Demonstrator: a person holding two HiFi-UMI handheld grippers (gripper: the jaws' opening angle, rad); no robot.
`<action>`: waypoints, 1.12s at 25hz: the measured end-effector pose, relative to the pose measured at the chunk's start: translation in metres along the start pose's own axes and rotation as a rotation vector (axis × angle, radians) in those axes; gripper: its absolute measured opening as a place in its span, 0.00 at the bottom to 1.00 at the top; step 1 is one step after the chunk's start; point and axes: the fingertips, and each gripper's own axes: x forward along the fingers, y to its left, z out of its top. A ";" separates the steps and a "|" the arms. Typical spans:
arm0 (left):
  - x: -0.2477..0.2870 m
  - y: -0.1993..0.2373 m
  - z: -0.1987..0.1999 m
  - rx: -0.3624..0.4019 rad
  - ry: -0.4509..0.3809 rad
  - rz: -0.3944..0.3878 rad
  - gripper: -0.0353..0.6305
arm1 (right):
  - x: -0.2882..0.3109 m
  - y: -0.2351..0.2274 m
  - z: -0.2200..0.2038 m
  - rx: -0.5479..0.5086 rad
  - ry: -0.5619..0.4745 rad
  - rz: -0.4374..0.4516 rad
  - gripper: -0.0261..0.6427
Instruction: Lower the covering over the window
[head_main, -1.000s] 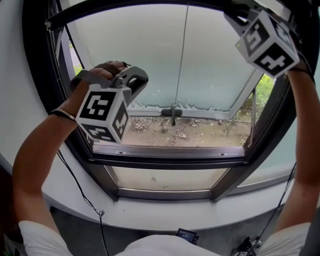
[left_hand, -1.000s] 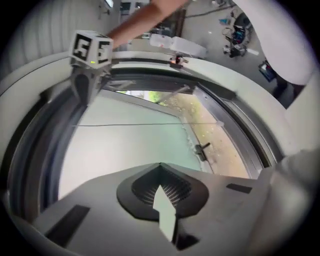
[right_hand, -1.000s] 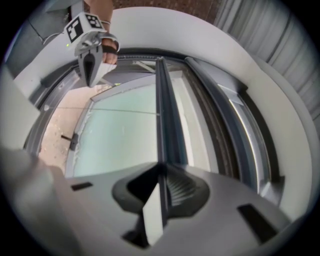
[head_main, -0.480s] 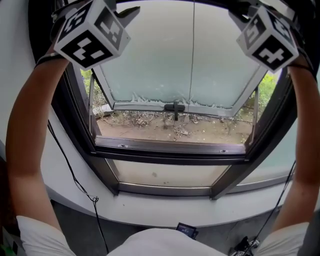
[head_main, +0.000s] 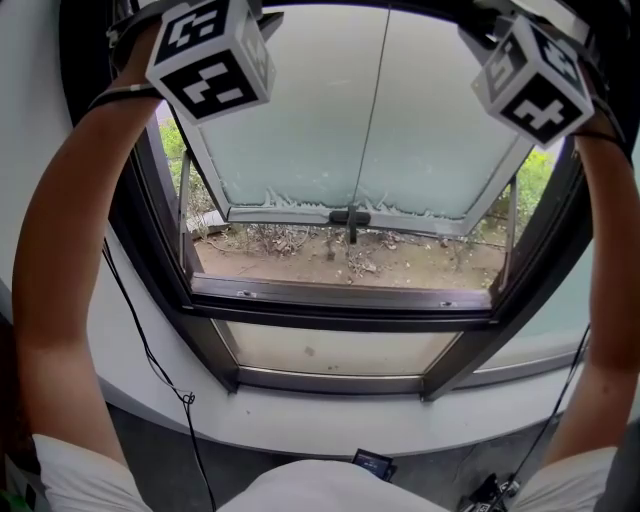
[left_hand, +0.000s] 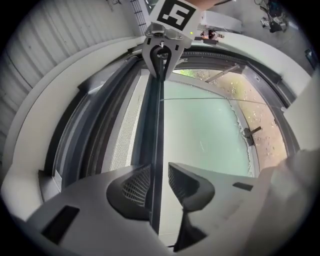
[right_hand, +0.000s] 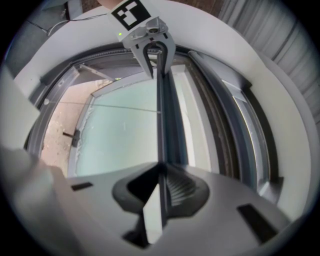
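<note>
The covering's dark pull bar (left_hand: 156, 125) runs along the top of the window from one gripper to the other. My left gripper (left_hand: 159, 182) is open. Its jaws have just been opening and the bar lies between them, with a gap at the right pad (left_hand: 182, 181). My right gripper (right_hand: 162, 189) is shut on the same bar (right_hand: 161, 120). In the head view only the two marker cubes show, the left (head_main: 212, 55) and the right (head_main: 535, 80), both raised to the window's upper corners. The jaws are out of that view.
The frosted sash (head_main: 370, 120) is tilted outward, with a handle (head_main: 348, 217) at its lower edge and dirt (head_main: 350, 262) beyond. The dark window frame (head_main: 340, 308) sits above a white sill (head_main: 300, 420). A thin cable (head_main: 150, 350) hangs at the left.
My left hand has risen from in front of the window's left side to its top left corner. The right hand has stayed at the top right.
</note>
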 end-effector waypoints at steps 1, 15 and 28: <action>0.000 0.001 0.000 -0.020 -0.004 -0.007 0.23 | 0.000 0.001 0.000 0.000 0.004 0.006 0.13; -0.012 -0.036 0.004 -0.065 -0.037 -0.141 0.15 | -0.007 0.037 0.001 0.002 0.004 0.022 0.10; -0.013 -0.045 0.000 -0.095 -0.027 -0.165 0.13 | -0.009 0.042 0.003 -0.005 0.012 0.001 0.10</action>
